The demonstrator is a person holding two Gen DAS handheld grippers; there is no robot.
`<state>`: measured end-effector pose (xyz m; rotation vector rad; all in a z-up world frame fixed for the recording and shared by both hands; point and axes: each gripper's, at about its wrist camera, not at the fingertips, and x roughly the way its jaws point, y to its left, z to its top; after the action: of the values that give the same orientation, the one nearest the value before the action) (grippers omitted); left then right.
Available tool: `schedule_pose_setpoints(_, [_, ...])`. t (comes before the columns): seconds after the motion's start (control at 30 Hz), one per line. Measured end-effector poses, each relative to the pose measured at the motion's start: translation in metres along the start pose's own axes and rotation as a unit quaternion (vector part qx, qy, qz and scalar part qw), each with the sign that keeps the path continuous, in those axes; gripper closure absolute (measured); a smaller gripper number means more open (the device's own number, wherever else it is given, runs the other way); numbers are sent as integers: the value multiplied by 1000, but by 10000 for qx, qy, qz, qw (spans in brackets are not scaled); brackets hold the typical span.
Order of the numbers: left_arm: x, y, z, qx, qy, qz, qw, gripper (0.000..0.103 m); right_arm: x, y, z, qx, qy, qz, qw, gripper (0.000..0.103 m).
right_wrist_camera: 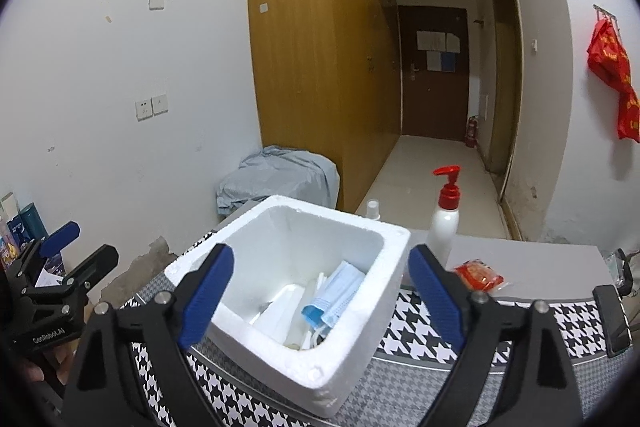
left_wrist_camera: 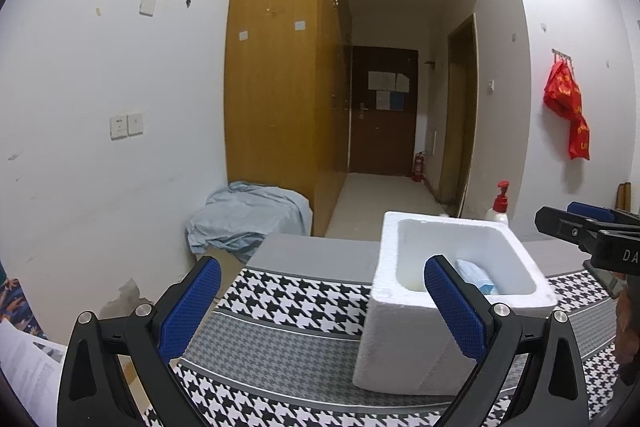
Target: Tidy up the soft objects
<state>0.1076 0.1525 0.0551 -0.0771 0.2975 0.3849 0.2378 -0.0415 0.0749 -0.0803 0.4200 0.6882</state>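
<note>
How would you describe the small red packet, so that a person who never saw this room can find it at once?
Start at the white foam box on the houndstooth cloth. To its right stands a white pump bottle with a red top. The small red packet lies flat on the grey surface just beside the bottle's base; it is the only crinkly red wrapper there and lies outside the box.

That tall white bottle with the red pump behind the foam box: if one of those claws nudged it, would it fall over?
Probably easily. The pump bottle stands upright, tall and narrow on a small base, so a push near the red top would likely tip it. Its smooth plastic looks slippery. How full it is cannot be seen, so its weight is a guess.
</note>
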Motion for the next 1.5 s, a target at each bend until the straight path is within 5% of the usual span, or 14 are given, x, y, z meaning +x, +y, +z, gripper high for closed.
schedule_pose_setpoints(0.73, [-27,-70,11,84,-71,-975,9952,1,-72,-37,-25,67,-488,-532,9974,0])
schedule_pose_setpoints(1.5, [-92,-85,-3,232,-292,-1188,9922,1,-142,-18,-63,68,-874,-513,9948,0])
